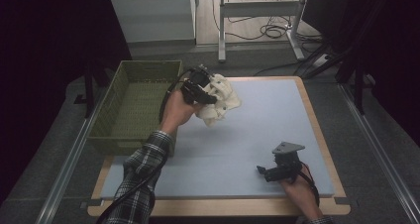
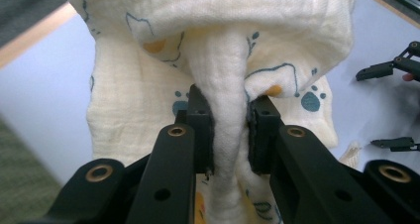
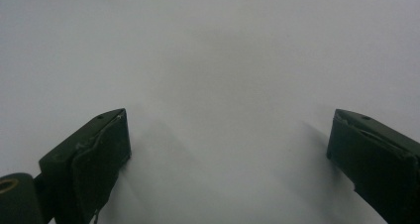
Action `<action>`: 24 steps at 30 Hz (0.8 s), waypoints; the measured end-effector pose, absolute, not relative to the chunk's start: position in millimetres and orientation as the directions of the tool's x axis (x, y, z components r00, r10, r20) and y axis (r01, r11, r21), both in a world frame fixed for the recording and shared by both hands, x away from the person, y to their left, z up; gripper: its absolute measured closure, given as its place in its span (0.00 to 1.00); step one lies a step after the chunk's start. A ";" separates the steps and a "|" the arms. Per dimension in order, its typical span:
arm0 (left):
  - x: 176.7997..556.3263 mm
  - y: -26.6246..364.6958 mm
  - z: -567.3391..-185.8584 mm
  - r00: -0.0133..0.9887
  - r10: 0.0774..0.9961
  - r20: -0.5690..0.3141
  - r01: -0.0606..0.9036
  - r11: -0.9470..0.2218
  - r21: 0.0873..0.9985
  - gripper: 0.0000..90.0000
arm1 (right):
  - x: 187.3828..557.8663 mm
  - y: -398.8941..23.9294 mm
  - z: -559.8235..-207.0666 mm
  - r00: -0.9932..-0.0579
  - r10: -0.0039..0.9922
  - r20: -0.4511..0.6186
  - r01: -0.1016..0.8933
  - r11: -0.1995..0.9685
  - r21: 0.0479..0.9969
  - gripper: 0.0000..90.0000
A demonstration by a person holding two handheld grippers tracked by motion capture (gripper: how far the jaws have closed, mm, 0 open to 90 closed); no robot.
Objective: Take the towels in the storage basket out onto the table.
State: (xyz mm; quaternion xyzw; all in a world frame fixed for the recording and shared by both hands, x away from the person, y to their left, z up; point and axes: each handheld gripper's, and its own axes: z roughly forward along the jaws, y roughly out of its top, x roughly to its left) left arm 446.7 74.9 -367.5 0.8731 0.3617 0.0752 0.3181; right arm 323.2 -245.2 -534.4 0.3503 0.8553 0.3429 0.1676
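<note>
A cream muslin cloth (image 1: 220,99) printed with teal paw marks and orange spots hangs bunched above the far left part of the pale blue mat (image 1: 262,130). My left gripper (image 1: 202,91) is shut on it. In the left gripper view the cloth (image 2: 218,60) drapes over both jaws, and a thick fold of it is pinched between the pads (image 2: 204,130). My right gripper (image 1: 265,172) rests low over the mat near the front right, held by a hand. In the right gripper view my right gripper (image 3: 228,144) stands wide open over bare mat, nothing between the jaws.
An olive-green woven basket (image 1: 136,102) stands at the table's left, close beside my left hand. The mat lies on a wooden table top (image 1: 317,120). Beyond the table are desk legs and cables on the floor (image 1: 267,30).
</note>
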 end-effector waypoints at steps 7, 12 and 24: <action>452.8 37.0 -398.5 0.747 0.655 -0.116 0.581 -0.558 0.592 0.86 | 323.3 -245.3 -534.5 -0.699 0.713 -0.048 0.482 0.520 0.705 0.04; 457.9 12.1 -424.2 0.753 0.648 -0.114 0.579 -0.571 0.582 0.86 | 323.4 -245.4 -534.5 -0.699 0.714 -0.049 0.482 0.520 0.705 0.04; 467.6 -16.6 -473.7 0.743 0.659 -0.116 0.594 -0.570 0.568 0.70 | 323.3 -245.3 -534.4 -0.699 0.714 -0.047 0.483 0.520 0.705 0.04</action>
